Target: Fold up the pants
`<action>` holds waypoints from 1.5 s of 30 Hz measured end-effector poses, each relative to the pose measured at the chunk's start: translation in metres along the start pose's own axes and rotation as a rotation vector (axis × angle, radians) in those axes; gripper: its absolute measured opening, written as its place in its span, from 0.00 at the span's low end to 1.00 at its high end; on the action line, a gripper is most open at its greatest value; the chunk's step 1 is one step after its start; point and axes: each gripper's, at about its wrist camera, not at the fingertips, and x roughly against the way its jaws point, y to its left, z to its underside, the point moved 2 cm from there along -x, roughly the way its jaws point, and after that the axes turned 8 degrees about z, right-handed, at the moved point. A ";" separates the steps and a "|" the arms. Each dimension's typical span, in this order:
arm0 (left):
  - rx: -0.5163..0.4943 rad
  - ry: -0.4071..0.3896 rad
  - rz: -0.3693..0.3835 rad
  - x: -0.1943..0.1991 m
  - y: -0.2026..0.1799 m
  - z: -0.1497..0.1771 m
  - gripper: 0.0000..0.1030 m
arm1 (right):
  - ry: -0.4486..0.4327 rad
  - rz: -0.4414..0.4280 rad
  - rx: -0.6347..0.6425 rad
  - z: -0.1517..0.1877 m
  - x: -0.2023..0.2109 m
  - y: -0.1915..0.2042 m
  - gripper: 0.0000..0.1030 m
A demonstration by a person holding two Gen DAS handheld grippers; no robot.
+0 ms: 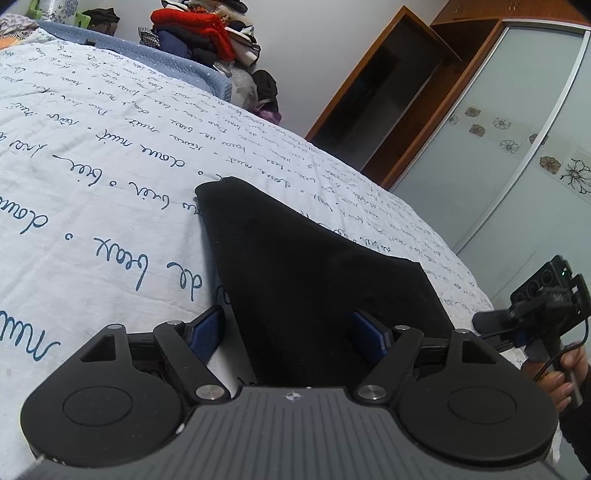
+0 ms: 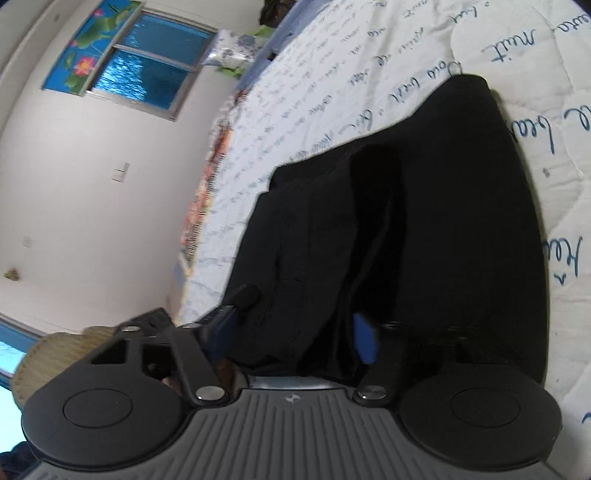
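The black pants (image 1: 295, 273) lie folded on a pale blue bedspread (image 1: 92, 155) printed with dark script. My left gripper (image 1: 288, 334) is open, its blue pads (image 1: 205, 332) wide apart, the near edge of the pants lying between them. My right gripper (image 2: 295, 332) is also open, with the black pants (image 2: 424, 229) bunched between its fingers; one blue pad (image 2: 364, 339) shows through the cloth. The right gripper and the hand holding it also show in the left wrist view (image 1: 546, 306), at the bed's right edge.
A heap of clothes with a red sweater (image 1: 195, 22) sits at the far end of the bed. A wooden wardrobe with frosted floral doors (image 1: 498, 147) stands to the right. A window (image 2: 147, 70) and a white wall are on the other side.
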 end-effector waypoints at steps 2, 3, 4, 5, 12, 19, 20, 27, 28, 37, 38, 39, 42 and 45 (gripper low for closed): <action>-0.003 0.001 0.005 -0.001 -0.001 0.000 0.80 | 0.006 0.028 -0.009 0.003 -0.012 -0.002 0.42; -0.005 0.002 0.006 -0.001 -0.001 0.000 0.80 | 0.003 0.052 -0.006 0.003 -0.015 -0.006 0.24; -0.007 0.002 0.006 -0.001 -0.001 0.000 0.81 | -0.004 0.052 0.002 0.004 -0.018 -0.006 0.15; -0.009 0.003 0.004 -0.001 -0.002 0.000 0.81 | -0.015 0.050 0.024 0.005 -0.021 -0.003 0.14; -0.063 -0.095 -0.168 0.023 -0.031 -0.010 0.86 | -0.096 0.069 0.148 -0.011 0.014 0.038 0.10; -0.116 -0.203 -0.165 0.042 -0.058 -0.018 0.97 | -0.112 0.221 0.062 -0.012 0.033 -0.012 0.10; -0.128 -0.182 -0.170 0.037 -0.063 -0.020 0.96 | -0.104 0.214 0.034 -0.009 0.028 -0.022 0.10; -0.288 0.008 -0.186 -0.025 -0.115 -0.022 0.98 | -0.151 0.160 -0.073 0.001 0.018 -0.024 0.14; -0.292 0.026 -0.229 -0.036 -0.114 -0.016 0.98 | -0.173 0.175 -0.087 0.001 0.022 -0.022 0.15; -0.242 0.076 -0.410 -0.072 -0.096 0.017 1.00 | -0.393 0.293 0.137 -0.018 0.005 0.059 0.16; -0.244 0.070 -0.413 -0.071 -0.095 0.018 1.00 | -0.379 0.309 0.171 -0.024 -0.010 0.068 0.16; -0.246 0.066 -0.416 -0.071 -0.095 0.019 1.00 | -0.373 0.326 0.195 -0.030 -0.021 0.071 0.16; -0.240 0.060 -0.424 -0.071 -0.094 0.019 1.00 | -0.378 0.418 0.256 -0.044 -0.049 0.071 0.16; -0.240 0.056 -0.434 -0.072 -0.093 0.019 1.00 | -0.382 0.472 0.267 -0.051 -0.062 0.050 0.16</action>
